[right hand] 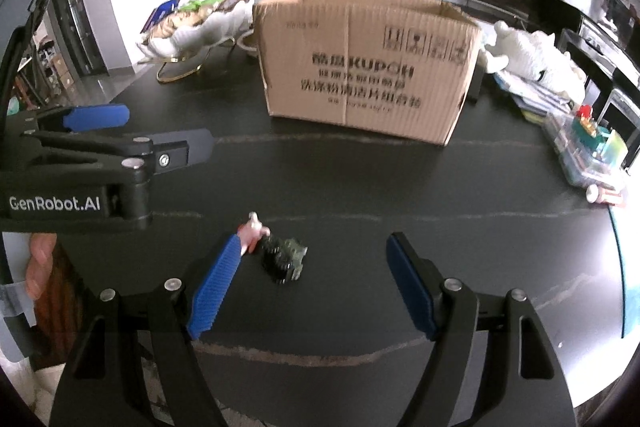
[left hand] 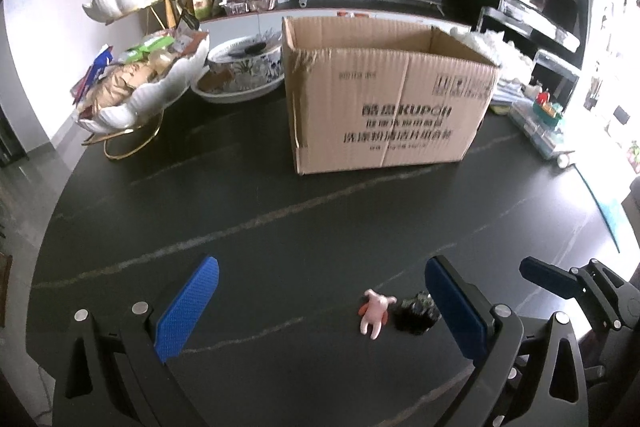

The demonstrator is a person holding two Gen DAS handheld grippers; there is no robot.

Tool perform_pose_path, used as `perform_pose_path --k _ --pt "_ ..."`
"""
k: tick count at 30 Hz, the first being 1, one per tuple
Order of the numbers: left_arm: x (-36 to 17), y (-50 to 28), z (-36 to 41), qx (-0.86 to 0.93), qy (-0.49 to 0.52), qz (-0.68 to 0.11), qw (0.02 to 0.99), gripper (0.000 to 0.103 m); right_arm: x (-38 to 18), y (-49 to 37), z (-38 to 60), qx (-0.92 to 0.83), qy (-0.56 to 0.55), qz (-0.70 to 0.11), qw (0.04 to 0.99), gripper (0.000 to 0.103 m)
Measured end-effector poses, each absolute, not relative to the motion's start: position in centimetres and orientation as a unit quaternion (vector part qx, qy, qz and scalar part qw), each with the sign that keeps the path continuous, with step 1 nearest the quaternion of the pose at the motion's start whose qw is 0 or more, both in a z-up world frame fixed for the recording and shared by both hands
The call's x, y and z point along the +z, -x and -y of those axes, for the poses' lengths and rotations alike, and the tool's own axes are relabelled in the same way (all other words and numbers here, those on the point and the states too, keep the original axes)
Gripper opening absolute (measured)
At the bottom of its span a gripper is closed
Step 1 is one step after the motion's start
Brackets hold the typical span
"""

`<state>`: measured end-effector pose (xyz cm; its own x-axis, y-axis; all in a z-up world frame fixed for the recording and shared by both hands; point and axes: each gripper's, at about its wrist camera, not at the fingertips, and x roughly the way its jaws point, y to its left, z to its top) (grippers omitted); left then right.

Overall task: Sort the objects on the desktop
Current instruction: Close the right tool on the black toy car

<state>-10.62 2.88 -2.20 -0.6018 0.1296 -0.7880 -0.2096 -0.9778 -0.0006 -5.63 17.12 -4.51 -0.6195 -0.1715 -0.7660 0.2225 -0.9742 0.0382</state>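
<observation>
A small pink figure [left hand: 374,311] lies on the dark table, touching a small black-and-green toy [left hand: 416,311]. My left gripper [left hand: 320,301] is open low over the table, both toys between its blue pads near the right one, untouched. In the right wrist view my right gripper [right hand: 314,279] is open too, with the black toy [right hand: 285,259] between its pads near the left one; the pink figure [right hand: 252,233] is partly hidden behind that pad. An open cardboard box [left hand: 384,95] [right hand: 366,63] stands behind them.
Left of the box stand a two-tier white shell dish [left hand: 140,87] full of snacks and a patterned bowl [left hand: 240,71]. A white plush toy [right hand: 532,55], papers and clear plastic cases [right hand: 584,147] crowd the right edge. The left gripper's body [right hand: 100,163] fills the right view's left side.
</observation>
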Motion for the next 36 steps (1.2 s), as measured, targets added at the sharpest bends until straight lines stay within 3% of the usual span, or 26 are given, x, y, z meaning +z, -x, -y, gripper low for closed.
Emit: perform_pose_path --k 9,36 --pt "-4.1 10.5 -2.8 0.883 0.457 -0.054 0.09 0.102 -6.9 5.8 -16.7 -0.886 -0.446 -0.021 0.123 0.064" --pt "-7.2 11.6 -2.1 0.868 0.486 -0.065 0.081 0.102 -10.9 8.6 -15.3 -0.864 -0.485 -0.017 0.133 0.053"
